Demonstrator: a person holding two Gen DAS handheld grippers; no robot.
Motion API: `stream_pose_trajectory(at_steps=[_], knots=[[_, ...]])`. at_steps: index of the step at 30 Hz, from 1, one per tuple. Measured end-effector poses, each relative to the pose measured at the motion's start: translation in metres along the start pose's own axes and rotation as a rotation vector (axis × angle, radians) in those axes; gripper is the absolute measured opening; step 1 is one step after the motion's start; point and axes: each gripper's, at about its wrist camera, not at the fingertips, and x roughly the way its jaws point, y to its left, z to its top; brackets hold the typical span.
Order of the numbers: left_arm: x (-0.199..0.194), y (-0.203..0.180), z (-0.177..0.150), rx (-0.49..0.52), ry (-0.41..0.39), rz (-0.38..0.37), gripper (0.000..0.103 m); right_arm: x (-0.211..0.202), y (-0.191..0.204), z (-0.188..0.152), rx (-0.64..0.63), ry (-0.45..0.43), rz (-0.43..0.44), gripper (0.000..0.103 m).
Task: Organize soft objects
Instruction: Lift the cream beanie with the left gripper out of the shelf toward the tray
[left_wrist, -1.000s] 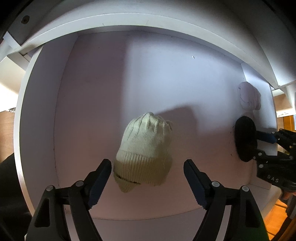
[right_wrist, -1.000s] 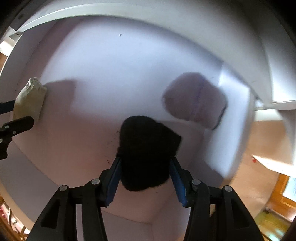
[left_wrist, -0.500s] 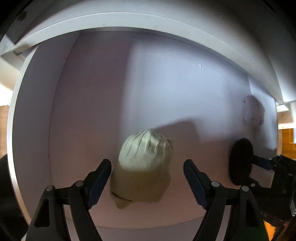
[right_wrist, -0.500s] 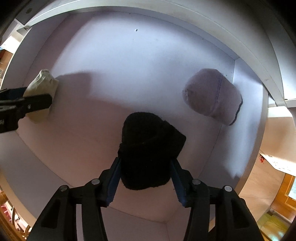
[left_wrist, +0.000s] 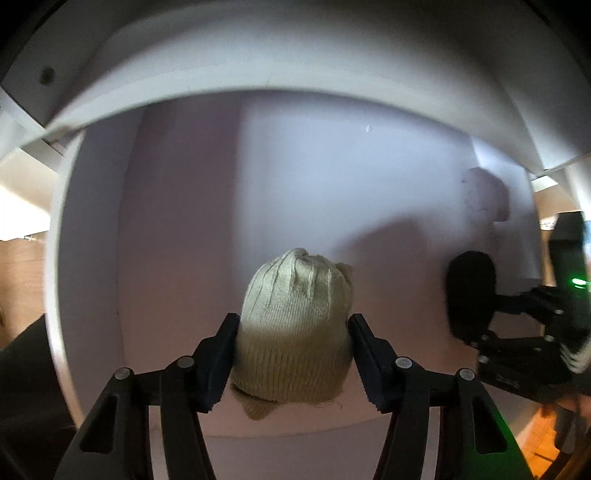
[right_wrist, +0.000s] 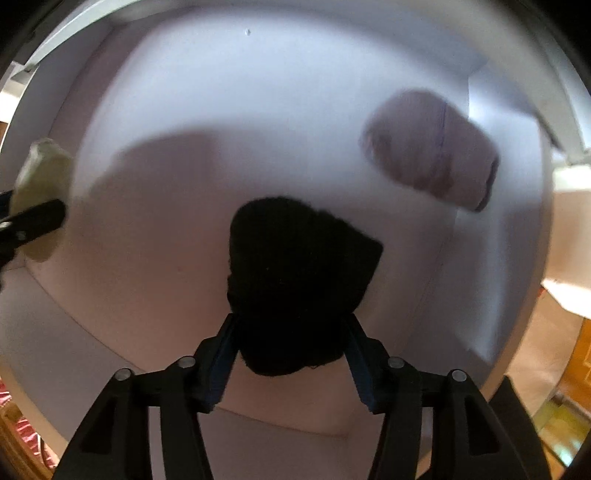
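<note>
- Since a second ago, left gripper (left_wrist: 291, 341) jaws have just been closing, now pinching the cream beanie (left_wrist: 293, 332).
- Right gripper (right_wrist: 290, 341) jaws pinch the black beanie (right_wrist: 295, 273); the grey beanie (right_wrist: 432, 155) lies apart.

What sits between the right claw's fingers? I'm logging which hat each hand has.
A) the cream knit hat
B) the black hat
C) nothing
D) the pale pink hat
B: in the right wrist view the black hat is pinched between the pads of the right claw, while the pink hat lies apart on the white shelf.
</note>
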Motion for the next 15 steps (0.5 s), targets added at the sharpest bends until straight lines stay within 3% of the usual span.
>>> stream_pose_trajectory(at_steps=[7,11,15], knots=[[-0.034,-0.01,-0.011,0.067,-0.048,-0.018,0.06,0.0,-0.001,0.0,-0.009,-0.006,0.005,0.05],[-0.061,-0.018,-0.023,0.162,-0.082,-0.02,0.06,-0.006,0.018,-0.005,-0.011,-0.009,0.006,0.05],[-0.093,-0.034,-0.025,0.221,-0.118,-0.05,0.06,-0.001,0.008,-0.009,-0.005,-0.01,0.016,0.05]])
